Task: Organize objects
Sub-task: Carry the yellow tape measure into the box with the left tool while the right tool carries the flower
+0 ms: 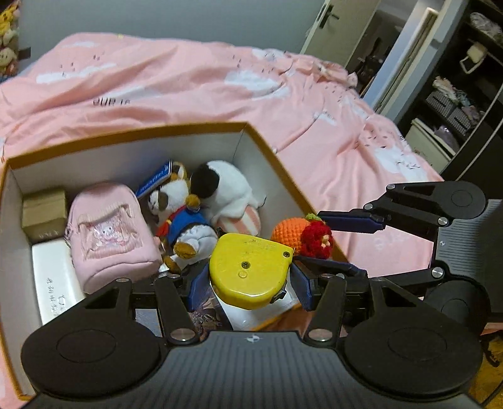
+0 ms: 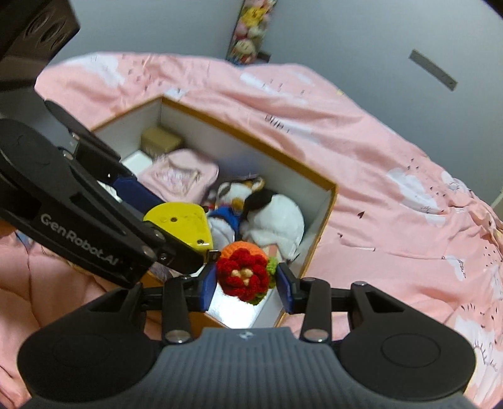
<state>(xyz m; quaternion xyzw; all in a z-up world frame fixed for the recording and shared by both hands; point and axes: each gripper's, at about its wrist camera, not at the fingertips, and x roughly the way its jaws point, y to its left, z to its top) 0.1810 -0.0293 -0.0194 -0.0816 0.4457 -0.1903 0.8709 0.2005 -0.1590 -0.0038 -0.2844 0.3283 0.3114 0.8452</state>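
My left gripper (image 1: 248, 283) is shut on a yellow tape measure (image 1: 250, 270) and holds it over the near end of an open cardboard box (image 1: 276, 151); the tape measure also shows in the right wrist view (image 2: 179, 225). My right gripper (image 2: 246, 284) is shut on a crocheted orange and red flower toy (image 2: 245, 273), held over the box's near right corner; the toy shows in the left wrist view (image 1: 301, 234). Inside the box lie a pink pouch (image 1: 110, 236), a cat plush in blue (image 1: 179, 217) and a white and black plush (image 1: 226, 185).
The box (image 2: 327, 201) sits on a bed with a pink quilt (image 1: 188, 85). A small brown carton (image 1: 44, 214) and a white flat box (image 1: 53, 277) lie at the box's left end. Dark shelves (image 1: 456, 103) stand to the right, and plush toys (image 2: 251, 28) hang on the far wall.
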